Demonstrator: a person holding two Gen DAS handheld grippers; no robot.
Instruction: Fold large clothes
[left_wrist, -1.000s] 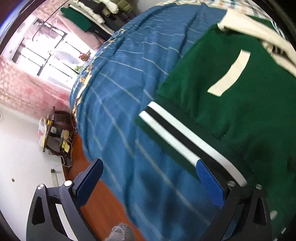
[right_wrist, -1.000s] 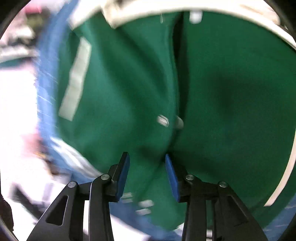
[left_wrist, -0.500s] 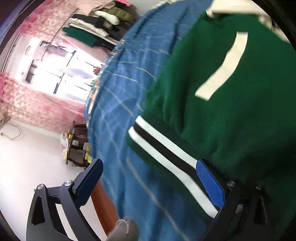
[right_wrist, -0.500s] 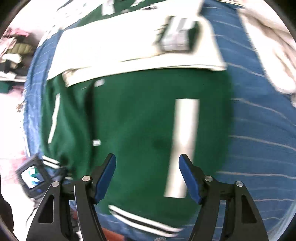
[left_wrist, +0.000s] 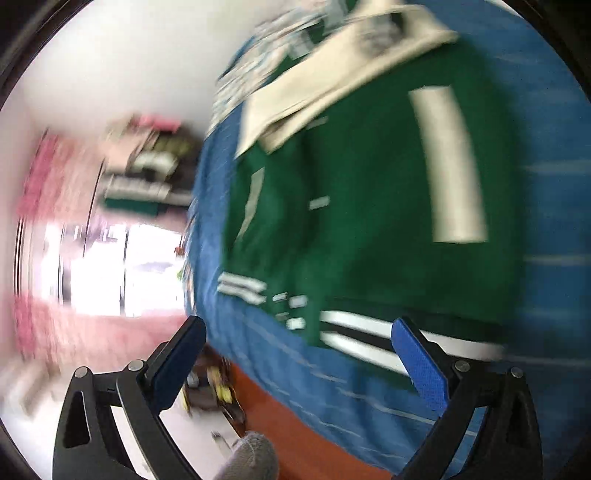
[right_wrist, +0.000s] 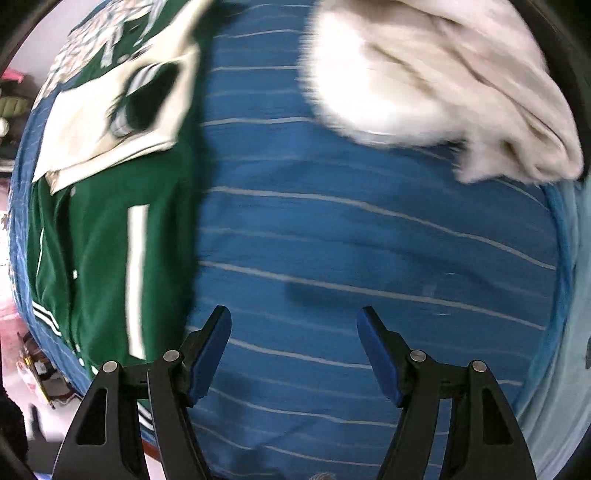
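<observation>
Left wrist view gives us the green varsity-style jacket with cream sleeves and a pale pocket stripe lying flat on the blue bedspread with thin white lines, filling the centre and right of the frame. Our left gripper stands wide apart, empty, near the striped hem at lower centre. Our right gripper is also spread, holding nothing, over bare bedspread, with the jacket at the frame's left and a cream crumpled garment at upper right.

We judge the next fold needs both hem corners pinched evenly, through every layer. Motion blur smears both views; the collar is cut off.
</observation>
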